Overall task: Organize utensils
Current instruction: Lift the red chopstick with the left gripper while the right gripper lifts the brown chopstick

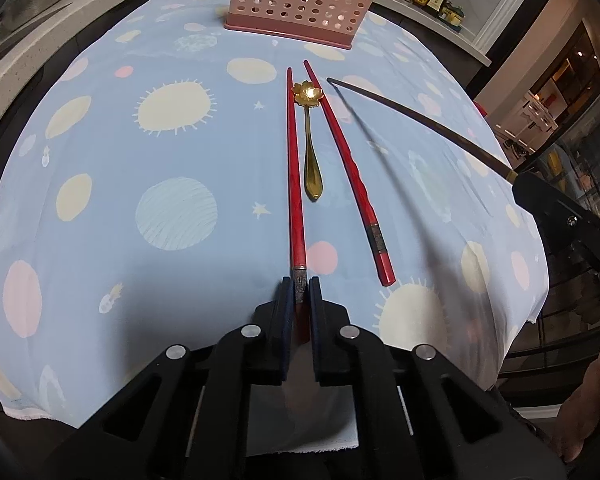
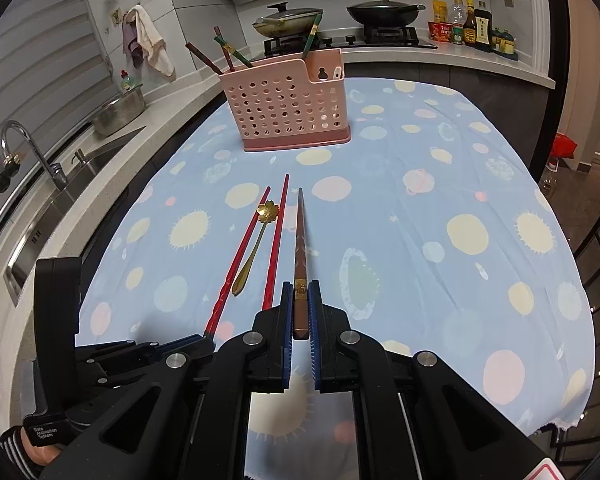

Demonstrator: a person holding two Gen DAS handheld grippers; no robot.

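Note:
My left gripper (image 1: 300,284) is shut on the near end of a red chopstick (image 1: 293,184) that lies on the tablecloth. A second red chopstick (image 1: 348,176) lies to its right, with a gold flower-bowl spoon (image 1: 311,148) between them. My right gripper (image 2: 301,290) is shut on a dark brown chopstick (image 2: 301,240) and holds it above the cloth; it also shows in the left wrist view (image 1: 420,120). The pink perforated utensil holder (image 2: 286,104) stands at the far side with several chopsticks in it.
The table has a light blue cloth (image 2: 420,220) with planets and suns. A sink and faucet (image 2: 32,152) sit on the counter at left. A stove with pans (image 2: 340,20) and sauce bottles (image 2: 468,28) stand behind the table.

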